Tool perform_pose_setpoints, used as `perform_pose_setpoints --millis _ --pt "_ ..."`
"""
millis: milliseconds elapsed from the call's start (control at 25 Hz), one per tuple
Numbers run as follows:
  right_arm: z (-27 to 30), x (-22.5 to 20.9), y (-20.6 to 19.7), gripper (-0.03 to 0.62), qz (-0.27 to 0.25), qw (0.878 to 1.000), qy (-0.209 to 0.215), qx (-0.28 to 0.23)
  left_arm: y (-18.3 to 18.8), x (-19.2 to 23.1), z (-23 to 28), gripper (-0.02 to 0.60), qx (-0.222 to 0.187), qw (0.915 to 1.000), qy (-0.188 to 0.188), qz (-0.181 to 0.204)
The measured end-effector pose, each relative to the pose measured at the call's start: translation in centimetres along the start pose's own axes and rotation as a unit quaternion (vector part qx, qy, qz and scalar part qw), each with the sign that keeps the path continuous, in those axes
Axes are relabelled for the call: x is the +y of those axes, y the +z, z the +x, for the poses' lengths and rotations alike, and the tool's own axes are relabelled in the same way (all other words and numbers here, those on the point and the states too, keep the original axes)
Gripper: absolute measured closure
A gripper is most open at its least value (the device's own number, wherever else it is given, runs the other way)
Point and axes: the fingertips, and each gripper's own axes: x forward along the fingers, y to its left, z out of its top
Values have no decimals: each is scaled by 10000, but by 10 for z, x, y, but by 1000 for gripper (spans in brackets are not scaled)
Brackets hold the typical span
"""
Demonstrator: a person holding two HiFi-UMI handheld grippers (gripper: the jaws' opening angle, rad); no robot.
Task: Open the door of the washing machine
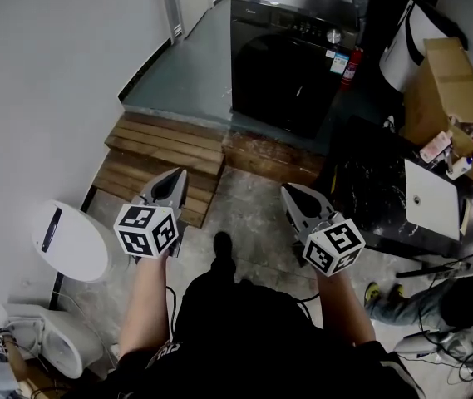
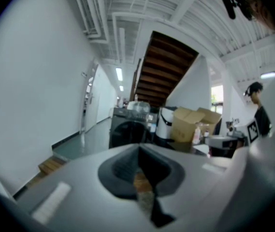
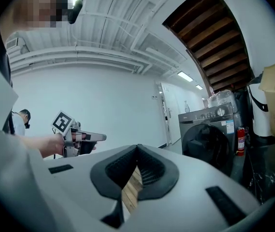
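A white wall fills the far left of the head view. Low on the left, a white round thing (image 1: pixel 71 241) sits on the floor. Just right of it and a bit higher are brown wooden steps (image 1: pixel 165 160). They lead up to a gray floor (image 1: pixel 190 56) in the upper part of the picture.

The left claw (image 1: pixel 176 177) is in the lower middle, a little left of the center. It is squeezed shut and there is nothing in it. The right claw (image 1: pixel 290 192) is a little right of the center. It is squeezed shut too, and it is also empty. Both claws point up the picture.

The washing machine (image 1: pixel 290 56) is at the top middle. It is dark and stands past the steps. Its round door (image 1: pixel 273 86) is shut. Both claws are well apart from it.

A red fire extinguisher (image 1: pixel 351 66) stands just beside the machine on its right. Farther right is a brown cardboard box (image 1: pixel 448 90). Below the box is a black tabletop (image 1: pixel 369 185) with a flat white box (image 1: pixel 430 198) on it. In the lower right corner are a person's legs (image 1: pixel 411 306) in jeans.
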Motion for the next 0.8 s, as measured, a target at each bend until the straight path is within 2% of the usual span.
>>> perform_pose_setpoints --millis 200,400,800 --pt "25 -24 -6 599 -20 9998 -117 158 -1 16 49 572 27 9997 -212 -128" --pt "65 -72 -10 599 38 9988 -375 313 2 37 113 572 88 9986 -491 -175" --pt "209 -120 -6 599 98 9971 -301 685 36 140 217 572 198 9977 -613 -219"
